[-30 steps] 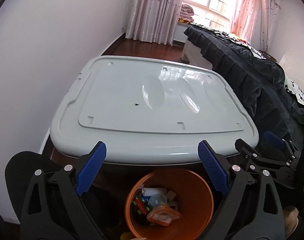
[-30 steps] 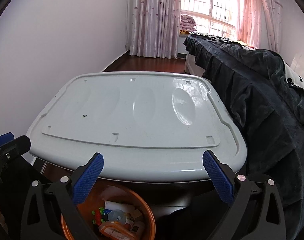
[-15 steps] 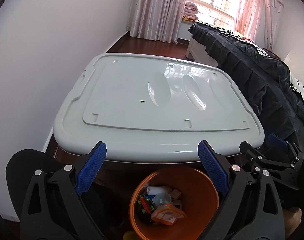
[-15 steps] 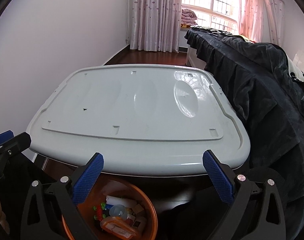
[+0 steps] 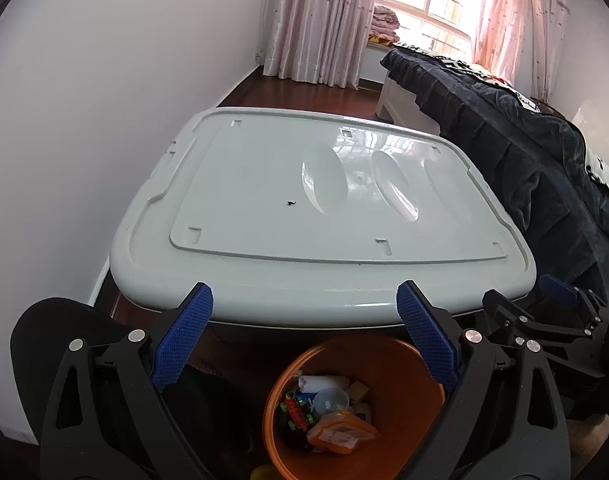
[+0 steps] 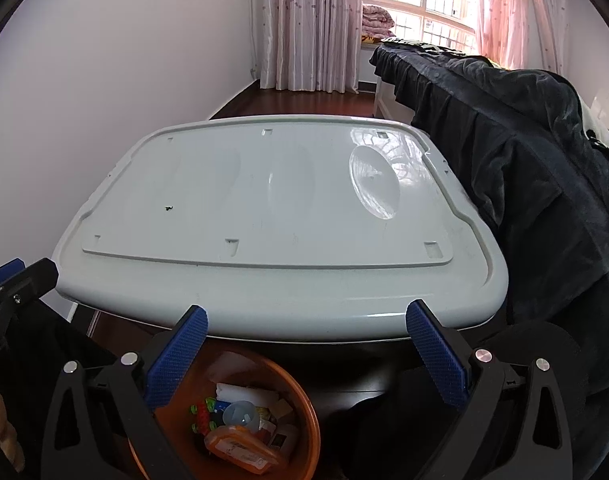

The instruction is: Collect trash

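Left gripper [image 5: 304,338]: black frame with blue ribbed pads, jaws spread wide and holding nothing, hanging above the round orange plastic bin [image 5: 408,364].
Right gripper [image 6: 306,348]: same build, jaws equally wide and bare; its tip also shows at the right edge of the left wrist view.
Trash: lying in the orange bin, on the floor just in front of the large pale grey plastic storage-box lid [image 5: 320,216] — an orange flat packet [image 5: 342,432], a white paper roll [image 5: 322,382], a small clear cup [image 5: 330,399] and a red-and-green toy piece [image 5: 296,410].
Lid surface: bare except for one tiny dark speck [image 5: 290,203].
Surroundings: a bed under a dark blue blanket [image 6: 524,152] presses against the lid's right side; a white wall [image 5: 104,100] is on the left; pink dotted curtains [image 6: 304,20] and a bright window are beyond.
Hard to make out: the bin's near rim is cut off by the picture edge and by the gripper frames; smaller scraps in the bin are too jumbled to name.
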